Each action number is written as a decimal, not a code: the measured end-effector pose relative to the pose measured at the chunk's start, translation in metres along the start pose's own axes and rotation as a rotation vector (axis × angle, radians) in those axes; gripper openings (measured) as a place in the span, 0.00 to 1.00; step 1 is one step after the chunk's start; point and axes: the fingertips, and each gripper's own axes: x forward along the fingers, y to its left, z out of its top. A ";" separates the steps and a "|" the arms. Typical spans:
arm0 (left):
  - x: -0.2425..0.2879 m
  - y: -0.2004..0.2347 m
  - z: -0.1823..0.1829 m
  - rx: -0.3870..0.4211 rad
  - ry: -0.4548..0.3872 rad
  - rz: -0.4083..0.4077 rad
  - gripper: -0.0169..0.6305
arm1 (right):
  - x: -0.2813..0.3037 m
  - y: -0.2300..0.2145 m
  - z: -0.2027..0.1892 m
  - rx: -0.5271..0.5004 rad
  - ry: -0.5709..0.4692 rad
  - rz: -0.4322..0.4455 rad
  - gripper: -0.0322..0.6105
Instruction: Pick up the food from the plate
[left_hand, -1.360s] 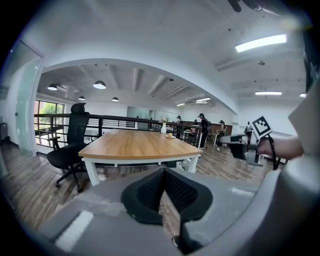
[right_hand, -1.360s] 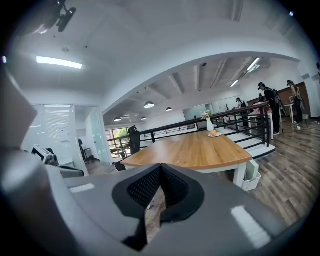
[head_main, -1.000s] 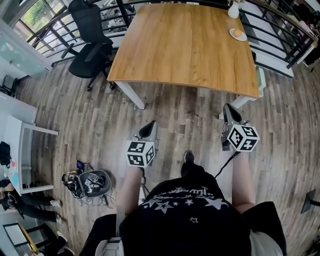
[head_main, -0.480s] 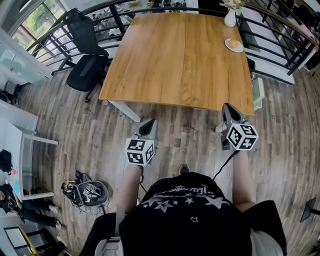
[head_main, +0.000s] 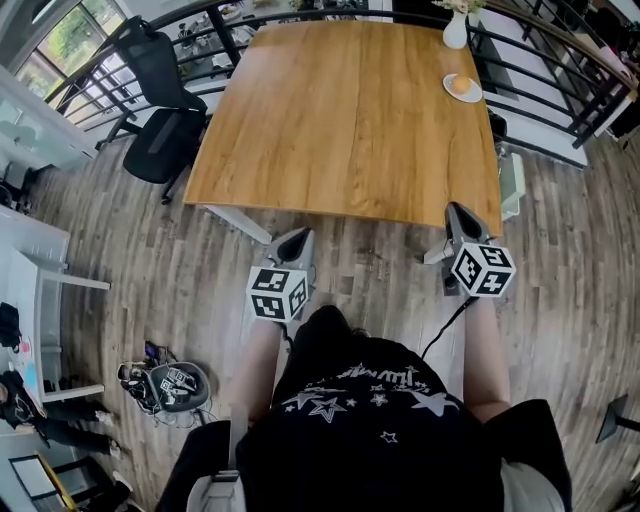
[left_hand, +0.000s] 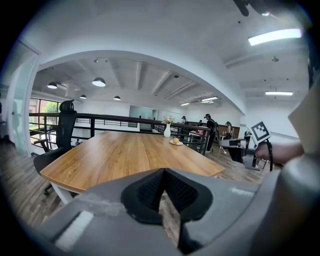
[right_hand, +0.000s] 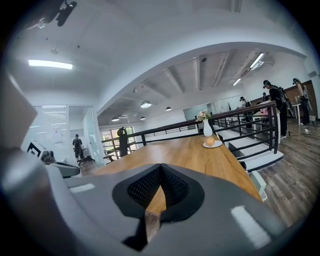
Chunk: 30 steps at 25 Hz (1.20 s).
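Observation:
A round orange piece of food (head_main: 461, 85) lies on a small white plate (head_main: 472, 94) at the far right corner of the wooden table (head_main: 350, 110), beside a white vase (head_main: 455, 30). In the left gripper view the food (left_hand: 175, 140) shows far across the table, and in the right gripper view the food (right_hand: 210, 141) sits on its plate (right_hand: 216, 145). Both grippers hang before the table's near edge, far from the plate. My left gripper (head_main: 299, 240) is shut and empty, its pads (left_hand: 150, 187) touching. My right gripper (head_main: 456, 213) is also shut with nothing in it.
A black office chair (head_main: 165, 110) stands at the table's left side. A black railing (head_main: 560, 75) runs behind and to the right of the table. A bag of gear (head_main: 170, 382) lies on the wood floor at the left. People stand far off (right_hand: 274, 107).
The table has drawn nearer and lower in the head view as the person steps toward it. Both grippers keep their places in the view and stay shut.

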 end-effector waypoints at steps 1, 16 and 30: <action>0.004 0.000 0.000 0.003 0.003 -0.005 0.03 | 0.001 -0.002 -0.001 0.003 0.002 -0.005 0.05; 0.121 0.041 0.044 0.009 0.008 -0.123 0.03 | 0.069 -0.060 0.034 0.004 -0.016 -0.153 0.05; 0.244 0.112 0.120 0.030 0.019 -0.244 0.03 | 0.180 -0.102 0.092 0.023 -0.031 -0.304 0.05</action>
